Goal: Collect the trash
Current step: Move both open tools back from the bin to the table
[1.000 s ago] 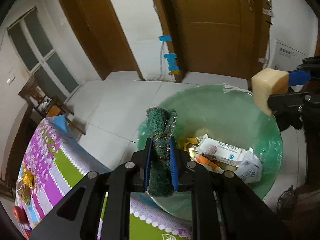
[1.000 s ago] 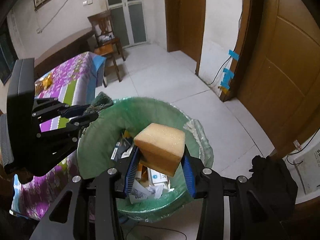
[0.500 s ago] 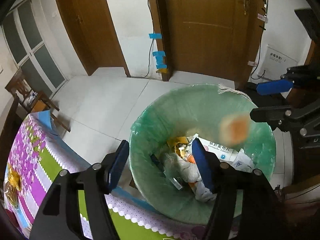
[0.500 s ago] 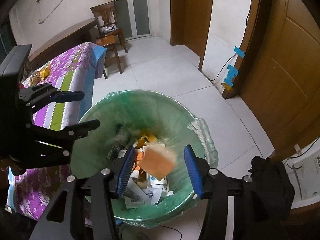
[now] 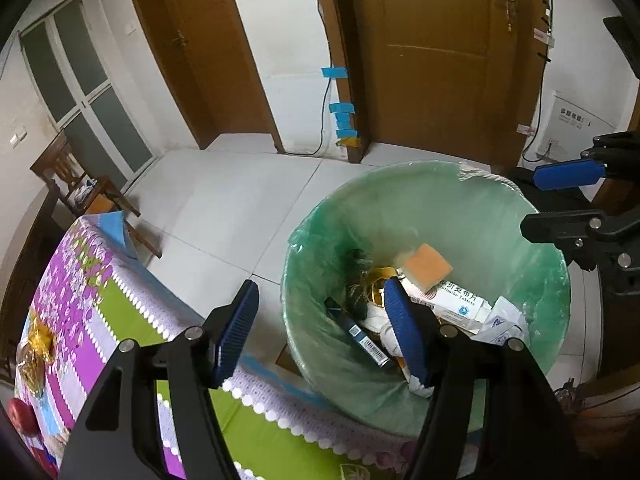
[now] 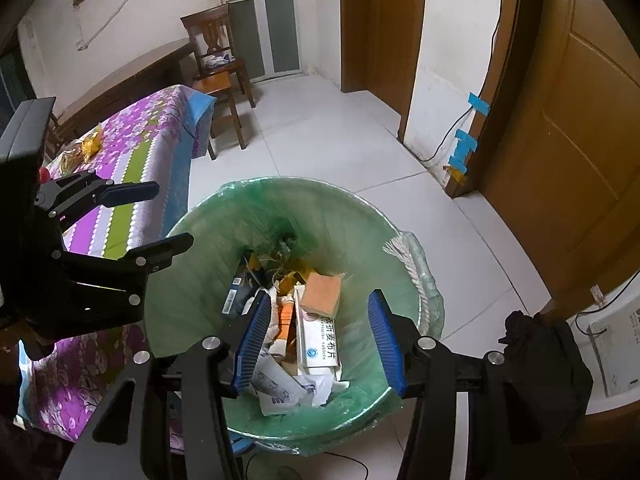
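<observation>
Both grippers hang over a trash bin (image 5: 552,320) lined with a translucent green bag, and both are spread wide with nothing between their blue pads. The left gripper (image 5: 320,328) sits above the bin's near rim beside the table (image 5: 80,320), whose cloth is patterned in purple flowers with green and white stripes. The right gripper (image 6: 320,338) is directly above the bin's contents.

Inside the bin, an orange-yellow sponge (image 6: 322,290) lies on top of the pile, resting on the end of a white medicine box (image 6: 320,338). The box carries blue Chinese characters, a round blue logo and, in the left wrist view, small print ending in "Tablets". To the left of the sponge lies a dark flat pack with a barcode label (image 6: 234,294). A dark green scouring pad (image 5: 354,276) lies against the far wall of the bag, blurred. White sachets with blue print (image 6: 276,388) and crumpled paper fill the near side.

On the table's far end sit gold foil wrappers (image 5: 36,344) and a red apple (image 5: 22,416). A white notice with Chinese writing (image 5: 576,120) hangs on the wall by the door, too small to read.
</observation>
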The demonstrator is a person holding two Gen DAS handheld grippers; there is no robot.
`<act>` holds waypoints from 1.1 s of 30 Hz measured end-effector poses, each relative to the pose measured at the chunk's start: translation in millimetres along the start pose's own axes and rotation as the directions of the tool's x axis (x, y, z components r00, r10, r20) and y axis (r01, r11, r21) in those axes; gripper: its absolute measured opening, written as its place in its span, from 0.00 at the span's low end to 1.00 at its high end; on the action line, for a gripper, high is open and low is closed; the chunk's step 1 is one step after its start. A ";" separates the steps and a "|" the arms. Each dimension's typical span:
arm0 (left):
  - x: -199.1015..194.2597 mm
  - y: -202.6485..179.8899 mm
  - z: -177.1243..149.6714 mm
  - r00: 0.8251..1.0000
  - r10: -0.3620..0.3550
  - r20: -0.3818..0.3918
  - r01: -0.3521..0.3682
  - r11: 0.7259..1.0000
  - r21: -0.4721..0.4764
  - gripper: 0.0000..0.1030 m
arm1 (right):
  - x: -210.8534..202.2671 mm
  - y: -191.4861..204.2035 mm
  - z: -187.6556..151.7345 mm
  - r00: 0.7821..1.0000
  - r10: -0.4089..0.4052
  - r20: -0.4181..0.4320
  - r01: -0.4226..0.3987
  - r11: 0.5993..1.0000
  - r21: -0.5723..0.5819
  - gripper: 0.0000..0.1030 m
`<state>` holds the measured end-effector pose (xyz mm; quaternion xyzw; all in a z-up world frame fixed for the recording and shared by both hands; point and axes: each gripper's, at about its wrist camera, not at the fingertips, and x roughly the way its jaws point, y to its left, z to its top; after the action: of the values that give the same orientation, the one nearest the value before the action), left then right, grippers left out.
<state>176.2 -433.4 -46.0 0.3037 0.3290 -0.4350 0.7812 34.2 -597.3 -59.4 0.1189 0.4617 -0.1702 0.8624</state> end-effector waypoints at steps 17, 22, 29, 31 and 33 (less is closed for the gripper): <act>-74.4 134.2 -125.9 0.964 0.248 -0.091 -0.258 0.809 -0.528 0.61 | -7.3 109.7 37.3 0.945 0.161 0.283 -0.141 0.986 -0.091 0.56; -120.2 176.9 -184.8 0.912 0.383 -0.146 -0.372 0.625 -0.686 0.67 | 7.4 168.9 54.5 0.923 0.278 0.265 -0.241 0.956 -0.165 0.56; -149.1 226.4 -238.8 0.876 0.430 -0.219 -0.391 0.365 -0.845 0.67 | 42.9 297.7 102.0 0.860 0.499 0.107 -0.417 0.808 -0.417 0.66; -144.7 234.4 -241.5 0.870 0.433 -0.238 -0.400 0.334 -0.853 0.67 | 56.5 340.4 119.2 0.846 0.530 0.049 -0.443 0.753 -0.487 0.66; -141.3 240.9 -246.7 0.862 0.439 -0.253 -0.405 0.297 -0.865 0.67 | 67.8 371.5 132.9 0.828 0.561 -0.014 -0.484 0.701 -0.525 0.66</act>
<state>269.2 -72.6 -38.4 -0.0917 0.4043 0.0246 0.9097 319.4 -318.4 -25.8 0.0014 0.3719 0.2010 0.9062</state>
